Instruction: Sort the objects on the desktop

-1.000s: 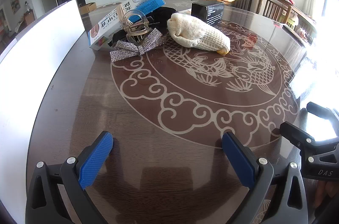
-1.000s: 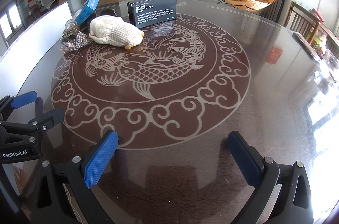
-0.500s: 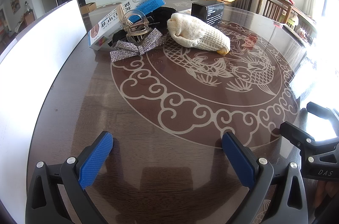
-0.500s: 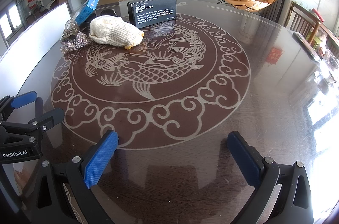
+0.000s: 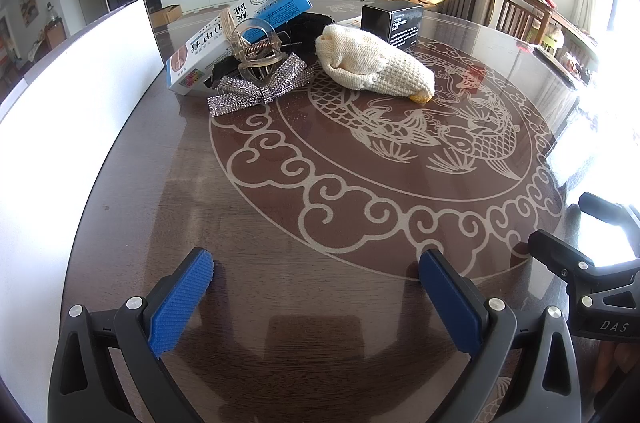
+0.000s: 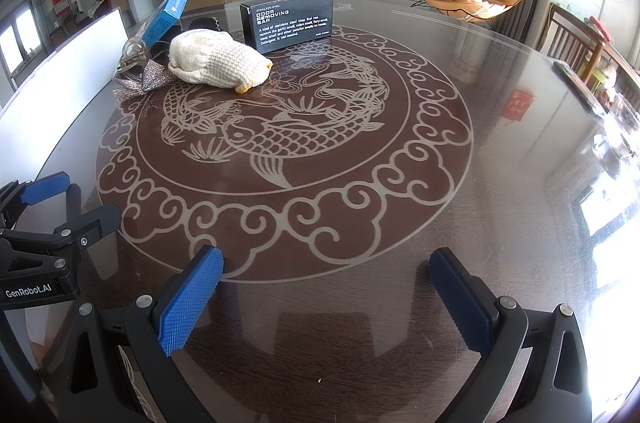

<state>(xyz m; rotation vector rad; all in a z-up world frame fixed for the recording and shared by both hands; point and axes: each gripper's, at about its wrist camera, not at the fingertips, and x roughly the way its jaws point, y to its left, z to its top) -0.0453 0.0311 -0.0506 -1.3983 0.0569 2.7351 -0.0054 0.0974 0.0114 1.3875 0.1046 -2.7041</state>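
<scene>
Both grippers are hovering low at the near edge of the dark round glass-topped table with the pale koi-and-cloud inlay (image 5: 360, 303): the left gripper (image 5: 316, 275) is holding its blue-padded fingers wide apart with nothing between them, and the right gripper (image 6: 326, 273) is doing the same just to its right. Everything to be sorted is sitting in one tight cluster at the far left of the table, well apart from both tools. A cream knitted cloth bundle with a yellow tip (image 5: 374, 69) is lying nearest the centre, with a black rectangular carton printed in white lettering (image 6: 290, 21) standing just behind it. To the left, a sparkling silver rhinestone bow (image 5: 260, 87) is lying flat, a clear plastic claw hair clip with a metal spring (image 5: 256, 53) is resting on or against it, and a long blue-and-white cardboard box (image 5: 240, 31) is leaning at a tilt over a black fuzzy item (image 5: 310, 27) that is mostly hidden. A white upright panel (image 5: 68, 127) is running along the left edge. Sorting looks not yet begun, and the crowding is the main hazard: reaching for the clip or bow is likely to nudge the tilted box and topple it, while the slick glass may be letting the small clip skate away from closing fingers. The soft bundle could also be snagging and dragging its neighbours.
</scene>
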